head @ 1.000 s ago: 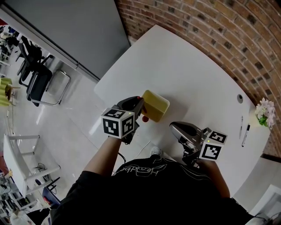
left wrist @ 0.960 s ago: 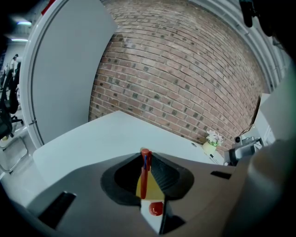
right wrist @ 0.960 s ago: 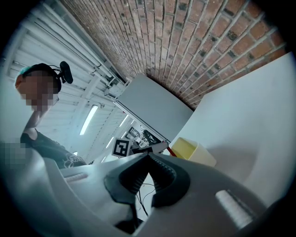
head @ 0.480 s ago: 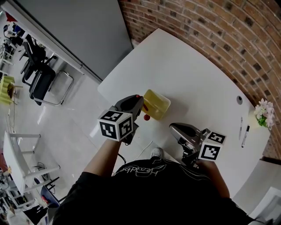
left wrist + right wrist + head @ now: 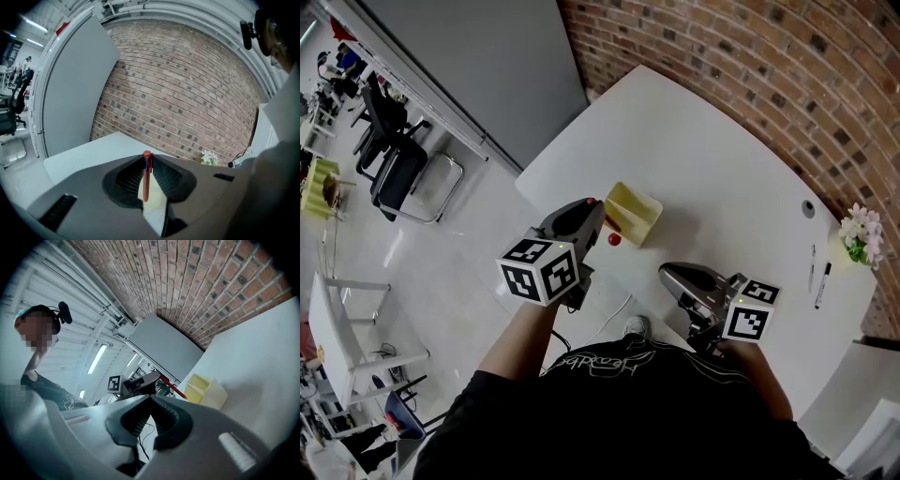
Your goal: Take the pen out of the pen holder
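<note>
A red pen is clamped between the jaws of my left gripper. In the left gripper view the pen stands upright between the pads of that gripper. The pale yellow pen holder stands on the white table just beyond it and shows below the pen. The right gripper view shows the pen slanting down toward the rim of the holder. My right gripper hovers near the table's front edge, right of the holder; its jaws are shut on nothing.
Two pens lie at the table's right end beside a small pot of white flowers. A round cable grommet sits in the table. A brick wall runs behind it. Office chairs stand on the floor at the left.
My left gripper has risen with the red pen, which now sits higher against the holder. The right gripper has shifted slightly.
</note>
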`<state>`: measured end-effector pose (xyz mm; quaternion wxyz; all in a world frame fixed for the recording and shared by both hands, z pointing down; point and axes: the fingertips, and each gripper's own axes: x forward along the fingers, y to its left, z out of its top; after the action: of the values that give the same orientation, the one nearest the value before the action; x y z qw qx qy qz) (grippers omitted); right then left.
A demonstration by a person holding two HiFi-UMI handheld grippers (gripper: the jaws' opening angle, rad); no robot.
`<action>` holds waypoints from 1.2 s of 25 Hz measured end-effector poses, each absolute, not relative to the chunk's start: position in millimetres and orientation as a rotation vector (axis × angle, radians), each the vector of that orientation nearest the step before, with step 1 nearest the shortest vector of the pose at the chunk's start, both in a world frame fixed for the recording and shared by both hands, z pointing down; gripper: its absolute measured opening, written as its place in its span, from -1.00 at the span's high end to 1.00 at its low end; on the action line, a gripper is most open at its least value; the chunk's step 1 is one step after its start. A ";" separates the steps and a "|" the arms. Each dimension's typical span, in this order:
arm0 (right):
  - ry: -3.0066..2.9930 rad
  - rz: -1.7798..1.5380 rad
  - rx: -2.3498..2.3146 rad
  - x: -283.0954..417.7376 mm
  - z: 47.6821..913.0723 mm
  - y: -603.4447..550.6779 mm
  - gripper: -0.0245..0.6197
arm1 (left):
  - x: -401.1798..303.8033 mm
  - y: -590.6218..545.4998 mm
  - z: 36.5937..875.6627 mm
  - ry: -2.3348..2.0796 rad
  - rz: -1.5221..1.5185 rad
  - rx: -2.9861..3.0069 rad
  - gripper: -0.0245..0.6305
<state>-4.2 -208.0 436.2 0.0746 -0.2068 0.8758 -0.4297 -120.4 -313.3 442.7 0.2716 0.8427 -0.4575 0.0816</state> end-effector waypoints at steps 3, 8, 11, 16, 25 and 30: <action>2.636 -1.274 -0.608 -1.6 429.8 -196.6 0.91 | -115.8 -300.3 426.0 -1.231 0.186 2.289 0.72; 2.645 -1.243 -0.597 6.2 417.8 -176.9 0.91 | -104.8 -271.8 403.2 -1.209 0.143 2.306 0.72; 2.650 -1.218 -0.586 10.6 410.2 -165.6 0.91 | -98.2 -252.7 395.6 -1.201 0.145 2.309 0.72; 2.657 -1.166 -0.570 16.7 394.9 -145.7 0.91 | -86.5 -215.6 387.3 -1.173 0.149 2.322 0.72; 2.672 -1.100 -0.528 20.7 376.2 -104.8 0.91 | -65.1 -147.1 367.0 -1.107 0.146 2.364 0.72; 2.683 -1.072 -0.520 22.7 367.4 -78.5 0.91 | -54.0 -111.9 360.3 -1.071 0.153 2.389 0.72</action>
<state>22.7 -78.5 367.4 0.1027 -0.1762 0.9091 -0.3632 -54.0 -111.9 360.3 0.2569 0.8804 -0.3947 0.0565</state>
